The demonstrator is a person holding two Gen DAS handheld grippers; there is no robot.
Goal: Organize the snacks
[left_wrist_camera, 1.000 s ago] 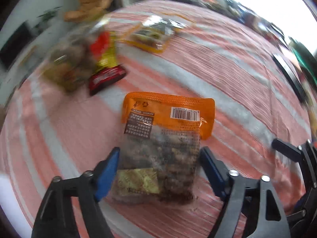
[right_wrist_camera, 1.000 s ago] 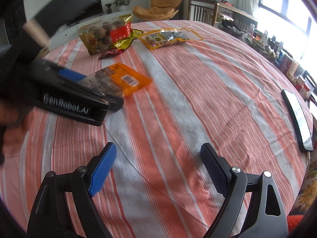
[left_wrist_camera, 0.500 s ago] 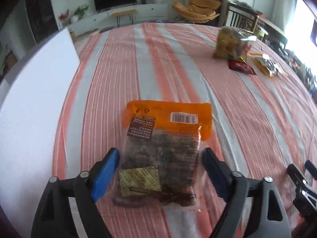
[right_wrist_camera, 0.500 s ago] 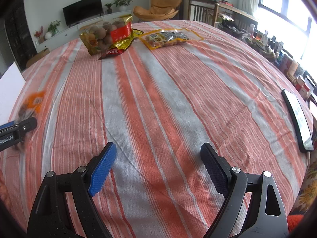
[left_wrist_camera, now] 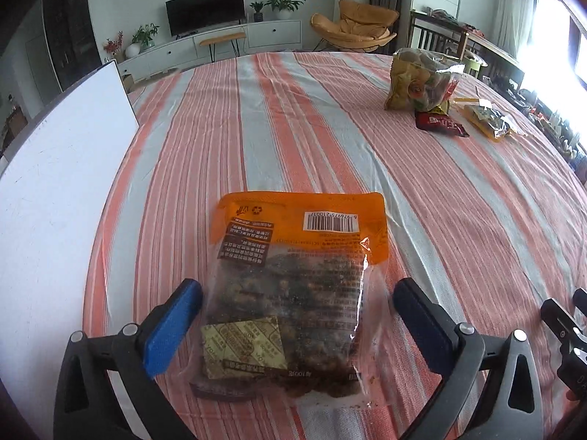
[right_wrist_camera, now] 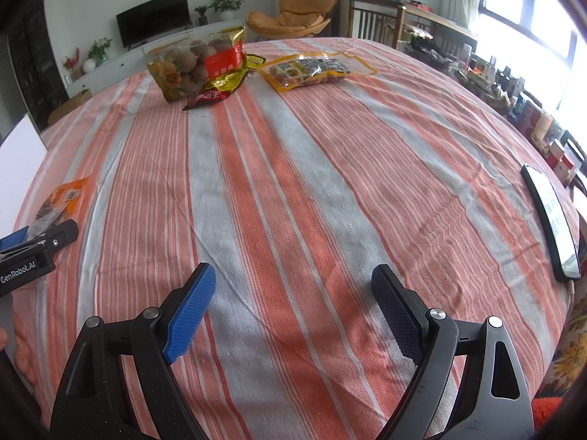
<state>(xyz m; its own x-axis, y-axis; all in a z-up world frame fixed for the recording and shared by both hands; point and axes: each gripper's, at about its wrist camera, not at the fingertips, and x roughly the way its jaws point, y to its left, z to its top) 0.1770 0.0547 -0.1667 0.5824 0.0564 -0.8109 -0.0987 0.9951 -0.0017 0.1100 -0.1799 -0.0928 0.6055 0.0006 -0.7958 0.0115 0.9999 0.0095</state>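
Observation:
An orange-topped clear snack bag with dark contents lies flat on the striped tablecloth, between the spread fingers of my left gripper, which is open and not pinching it. The bag also shows in the right wrist view at the far left. My right gripper is open and empty over bare cloth. A bag of round brown snacks, a red-and-gold packet and a yellow-edged flat bag lie at the far side of the table.
A white board stands along the table's left edge. A phone lies near the right edge. The striped tablecloth covers the round table. Part of my right gripper shows at the left wrist view's right edge.
My left gripper carried the orange bag from the table's middle to the left side by the white board. The bag now lies on the cloth with the jaws spread wider. My right gripper has not moved.

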